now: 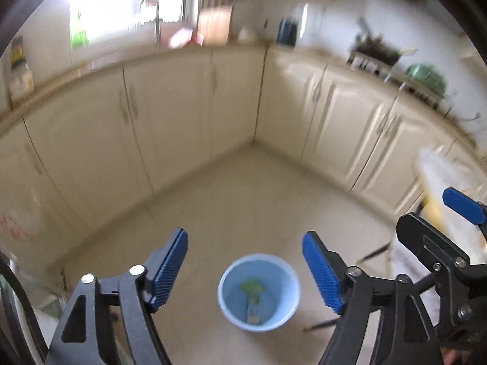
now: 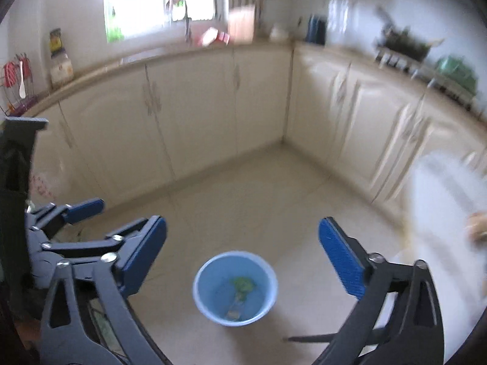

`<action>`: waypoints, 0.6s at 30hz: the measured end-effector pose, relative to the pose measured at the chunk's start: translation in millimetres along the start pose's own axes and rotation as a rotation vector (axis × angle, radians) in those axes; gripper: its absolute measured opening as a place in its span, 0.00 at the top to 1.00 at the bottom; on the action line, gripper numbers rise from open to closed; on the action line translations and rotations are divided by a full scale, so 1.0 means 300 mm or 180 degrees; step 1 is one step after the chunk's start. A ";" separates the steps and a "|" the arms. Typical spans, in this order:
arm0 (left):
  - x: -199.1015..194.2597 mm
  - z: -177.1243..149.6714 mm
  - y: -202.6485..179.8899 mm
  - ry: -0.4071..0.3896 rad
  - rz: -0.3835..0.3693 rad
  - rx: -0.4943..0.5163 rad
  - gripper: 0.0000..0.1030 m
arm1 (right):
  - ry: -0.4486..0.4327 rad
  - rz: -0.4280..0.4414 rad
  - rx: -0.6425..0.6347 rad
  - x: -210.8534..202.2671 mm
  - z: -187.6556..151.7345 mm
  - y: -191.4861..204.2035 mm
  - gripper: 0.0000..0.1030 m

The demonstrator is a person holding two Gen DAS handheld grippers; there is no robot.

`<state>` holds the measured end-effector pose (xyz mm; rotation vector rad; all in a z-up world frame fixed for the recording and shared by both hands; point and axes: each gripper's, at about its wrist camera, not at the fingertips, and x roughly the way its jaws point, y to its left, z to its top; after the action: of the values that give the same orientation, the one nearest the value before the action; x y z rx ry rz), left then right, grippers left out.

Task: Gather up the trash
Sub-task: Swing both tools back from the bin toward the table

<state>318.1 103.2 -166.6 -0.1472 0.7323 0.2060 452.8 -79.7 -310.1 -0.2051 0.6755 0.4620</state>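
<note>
Both grippers empty above bin.
Left gripper (image 1: 245, 269) and right gripper (image 2: 243, 261) stand open, nothing between pads. Blue bin (image 1: 259, 292) on floor (image 1: 243, 200) holds green scrap (image 1: 251, 286).

Both wrist views look down at the same bin (image 1: 259, 292) (image 2: 235, 288).

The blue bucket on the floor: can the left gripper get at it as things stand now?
Probably yes. The left gripper is open and empty, and the blue bucket stands on bare floor below it with nothing between. It would have to come down first.
</note>
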 end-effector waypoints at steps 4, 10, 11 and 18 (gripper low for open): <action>-0.289 -0.032 -0.165 -0.0575 0.0029 0.0079 0.17 | -0.0475 -0.0301 -0.0014 -0.301 0.027 -0.034 0.00; -0.687 -0.139 -0.460 -0.1333 -0.0117 0.0298 0.05 | -0.1000 -0.0717 0.0053 -0.708 0.041 -0.102 0.00; -0.738 -0.166 -0.492 -0.1425 -0.0111 0.0324 0.04 | -0.1067 -0.0787 0.0057 -0.766 0.036 -0.104 0.00; -0.998 -0.406 -0.709 -0.1891 -0.0381 0.0464 0.01 | -0.1464 -0.1153 0.0219 -1.130 -0.053 -0.163 0.00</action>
<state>72.7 -168.2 -40.9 0.0130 0.1445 0.0730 235.3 -244.5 -102.6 -0.1444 0.1941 0.1266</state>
